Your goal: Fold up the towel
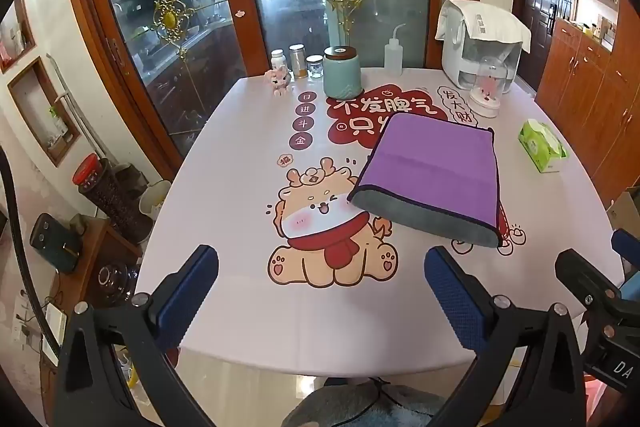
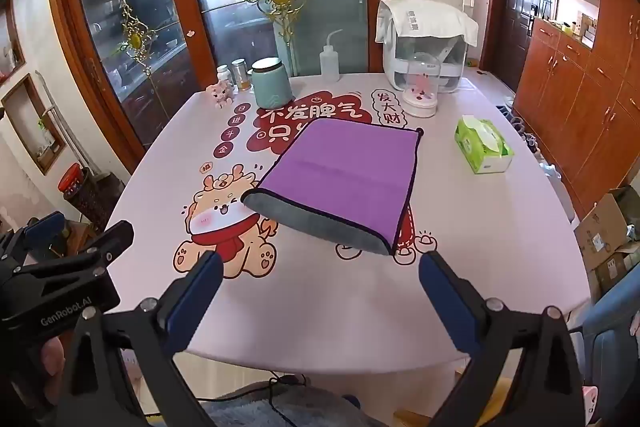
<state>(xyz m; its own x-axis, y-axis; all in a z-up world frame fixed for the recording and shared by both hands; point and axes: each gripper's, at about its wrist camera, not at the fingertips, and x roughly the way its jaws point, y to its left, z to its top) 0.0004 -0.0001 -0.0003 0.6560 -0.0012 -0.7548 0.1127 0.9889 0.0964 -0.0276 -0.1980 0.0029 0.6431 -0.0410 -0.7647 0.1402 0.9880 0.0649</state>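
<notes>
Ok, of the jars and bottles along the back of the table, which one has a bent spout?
The translucent white squeeze bottle, standing alone between the teal canister and the white appliance. The small jars have flat lids.

Towel (image 1: 434, 173) mid-table (image 1: 224, 195); tissue box (image 1: 543, 151) right; jar (image 1: 342, 71) behind.

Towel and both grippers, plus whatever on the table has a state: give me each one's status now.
purple towel: folded over, grey underside showing at near edge, flat on table, untouched
left gripper: open, empty, above near table edge
right gripper: open, empty, short of the towel
tissue box: open, tissue sticking out
teal jar: upright, lid on
squeeze bottle: upright, capped
white appliance: cloth draped over top
</notes>
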